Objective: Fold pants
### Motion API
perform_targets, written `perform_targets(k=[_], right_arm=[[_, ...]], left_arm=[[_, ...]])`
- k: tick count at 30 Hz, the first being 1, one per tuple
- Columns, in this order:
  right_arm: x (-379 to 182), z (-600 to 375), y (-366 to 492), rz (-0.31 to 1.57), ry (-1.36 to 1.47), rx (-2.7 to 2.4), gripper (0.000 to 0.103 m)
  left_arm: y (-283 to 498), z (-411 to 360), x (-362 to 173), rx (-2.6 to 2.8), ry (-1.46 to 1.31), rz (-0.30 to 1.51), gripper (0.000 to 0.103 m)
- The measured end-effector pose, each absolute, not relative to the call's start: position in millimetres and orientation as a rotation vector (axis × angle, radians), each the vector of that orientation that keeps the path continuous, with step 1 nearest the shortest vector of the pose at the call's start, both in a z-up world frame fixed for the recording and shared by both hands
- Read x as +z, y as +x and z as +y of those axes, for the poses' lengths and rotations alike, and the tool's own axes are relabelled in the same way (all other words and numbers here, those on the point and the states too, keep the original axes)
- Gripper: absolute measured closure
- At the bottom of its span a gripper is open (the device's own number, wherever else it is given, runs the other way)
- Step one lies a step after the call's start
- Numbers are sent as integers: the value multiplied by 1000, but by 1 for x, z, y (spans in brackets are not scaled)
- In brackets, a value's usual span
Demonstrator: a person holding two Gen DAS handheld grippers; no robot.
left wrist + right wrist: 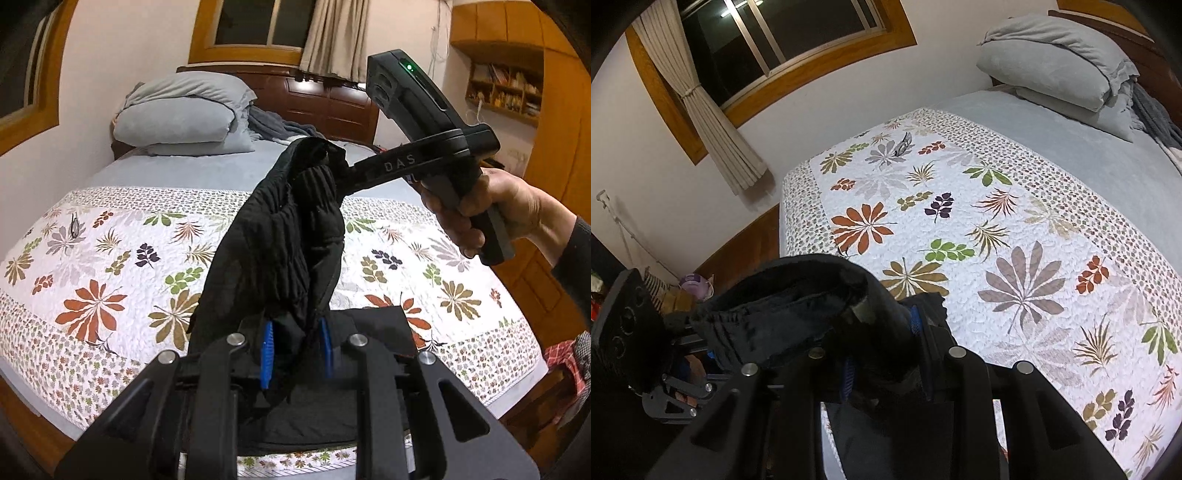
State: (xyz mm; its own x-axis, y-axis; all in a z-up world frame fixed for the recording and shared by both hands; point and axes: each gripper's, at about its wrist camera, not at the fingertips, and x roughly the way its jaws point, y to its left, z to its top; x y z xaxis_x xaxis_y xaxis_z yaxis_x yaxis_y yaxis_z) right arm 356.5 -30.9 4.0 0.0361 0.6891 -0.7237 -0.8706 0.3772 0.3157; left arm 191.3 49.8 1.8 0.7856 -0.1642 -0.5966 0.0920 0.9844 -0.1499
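Observation:
Black pants hang in the air above the bed, held up by their elastic waistband. My left gripper is shut on one part of the waistband between its blue pads. My right gripper, held in a hand at the right of the left wrist view, is shut on the waistband's far end. In the right wrist view the right gripper pinches the bunched waistband, and the left gripper's body shows at the left. The trouser legs drape down onto the quilt.
A floral quilt covers the near part of the bed, with grey sheet beyond it. Grey pillows and a dark blanket lie at the wooden headboard. A wooden wardrobe and bookshelf stand at the right.

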Motion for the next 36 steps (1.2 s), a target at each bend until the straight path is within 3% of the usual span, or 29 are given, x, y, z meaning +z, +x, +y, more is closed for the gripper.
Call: perform_targets(k=[22,36], right_arm=[[-61,-124,344,853,-248,1197,75],[-113,-178,339,901,-190,1161,75]], left_arm=[[196,-56,-57,-221,222,740,84],[197,-100,-98,-300,331,849,84]])
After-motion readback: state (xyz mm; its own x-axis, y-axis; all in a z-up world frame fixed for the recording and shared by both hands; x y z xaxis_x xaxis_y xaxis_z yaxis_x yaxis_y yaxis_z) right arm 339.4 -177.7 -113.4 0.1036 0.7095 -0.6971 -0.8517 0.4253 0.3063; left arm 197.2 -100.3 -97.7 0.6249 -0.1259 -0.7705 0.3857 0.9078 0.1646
